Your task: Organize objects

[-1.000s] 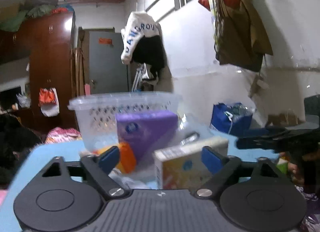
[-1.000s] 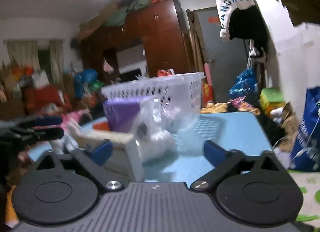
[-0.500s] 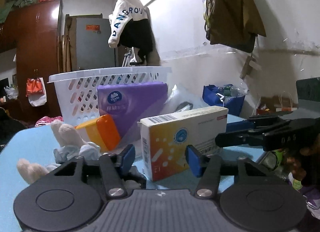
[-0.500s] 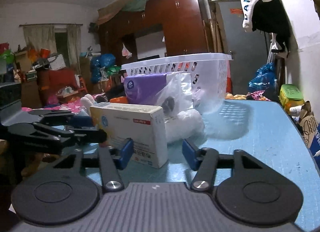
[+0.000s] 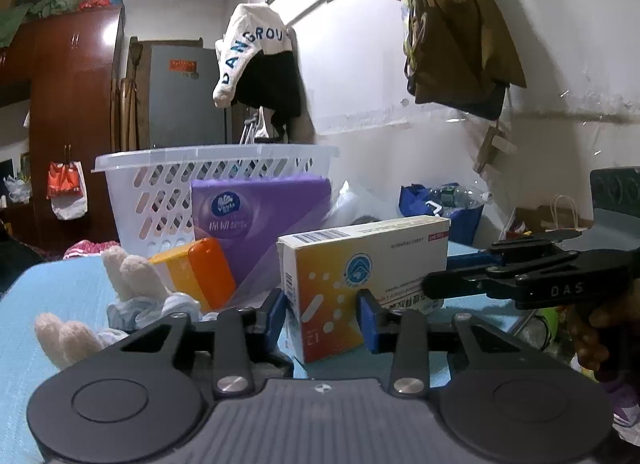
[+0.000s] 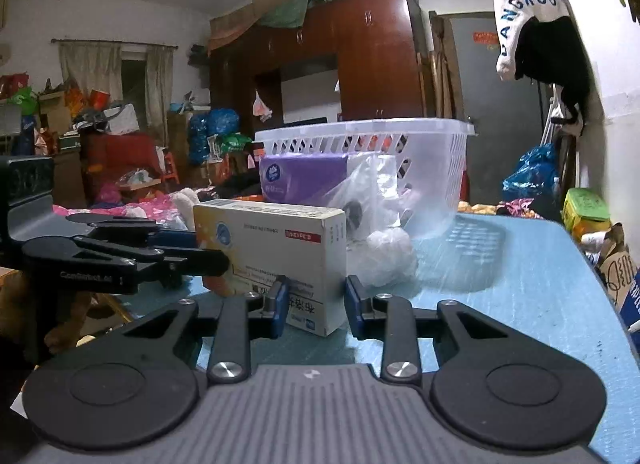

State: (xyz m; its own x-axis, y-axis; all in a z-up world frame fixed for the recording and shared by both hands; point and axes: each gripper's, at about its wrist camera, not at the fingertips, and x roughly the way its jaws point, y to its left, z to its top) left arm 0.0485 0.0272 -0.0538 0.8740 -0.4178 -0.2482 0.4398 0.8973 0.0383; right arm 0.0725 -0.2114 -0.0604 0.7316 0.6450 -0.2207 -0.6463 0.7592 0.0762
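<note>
A white and orange medicine box (image 5: 362,278) stands on the blue table (image 5: 48,304). My left gripper (image 5: 322,322) is closed on one end of it. My right gripper (image 6: 314,310) is closed on the other end of the same box (image 6: 276,252). Each gripper shows in the other's view: the right gripper (image 5: 520,278), the left gripper (image 6: 120,256). Behind the box stand a purple tissue pack (image 5: 260,228), an orange container (image 5: 200,272) and a white basket (image 5: 168,184).
A plush toy (image 5: 120,296) lies on the table at the left. A clear plastic bag (image 6: 380,224) with white items leans against the basket (image 6: 420,168). The table's right edge (image 6: 608,304) is near bags on the floor. Clothes hang on the wall.
Both grippers have moved in on the medicine box and narrowed from wide open until their pads sit against its two ends.
</note>
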